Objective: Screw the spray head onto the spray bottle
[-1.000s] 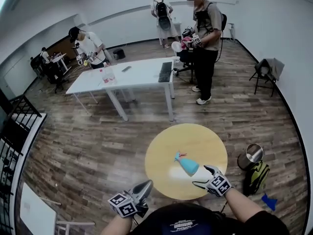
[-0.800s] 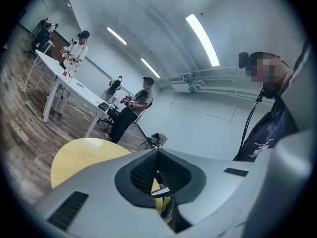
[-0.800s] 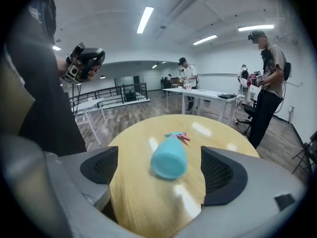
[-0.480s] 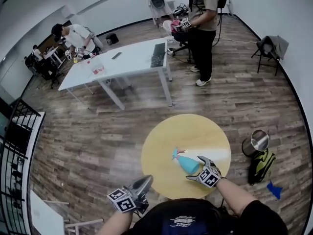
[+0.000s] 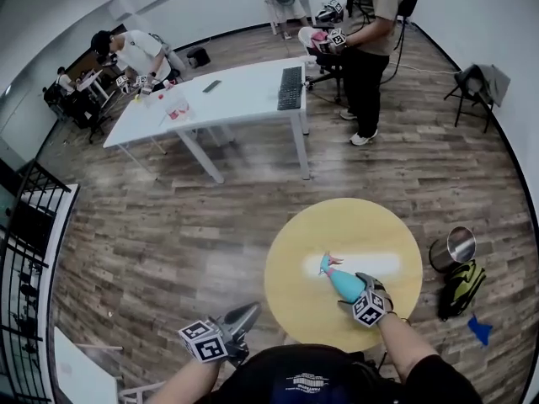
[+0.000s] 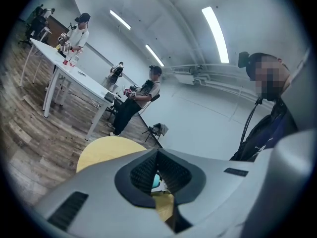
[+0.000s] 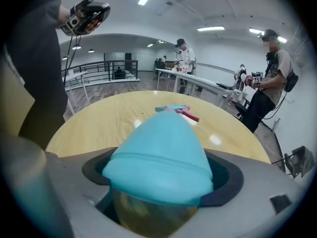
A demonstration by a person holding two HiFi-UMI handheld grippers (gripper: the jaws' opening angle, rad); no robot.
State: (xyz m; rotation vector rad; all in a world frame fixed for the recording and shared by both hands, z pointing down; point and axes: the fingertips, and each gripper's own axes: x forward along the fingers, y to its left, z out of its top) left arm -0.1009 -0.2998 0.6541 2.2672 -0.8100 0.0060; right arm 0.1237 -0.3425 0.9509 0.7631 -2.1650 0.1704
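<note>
Right gripper (image 5: 360, 291) straddles the broad base of the spray bottle (image 7: 161, 152). Its jaws are wide and have just been closing in, and the pads seem to press its flanks. The bottle lies on its side on the round yellow table (image 5: 396, 225), at the lower right of the head view. Its long axis runs up-left away from that gripper to the spray head (image 7: 177, 110) at the far neck end; whether the head is threaded on I cannot tell. Left gripper (image 5: 251, 311), clenched and empty, hangs off the table's edge at lower left, the farther of the two.
</note>
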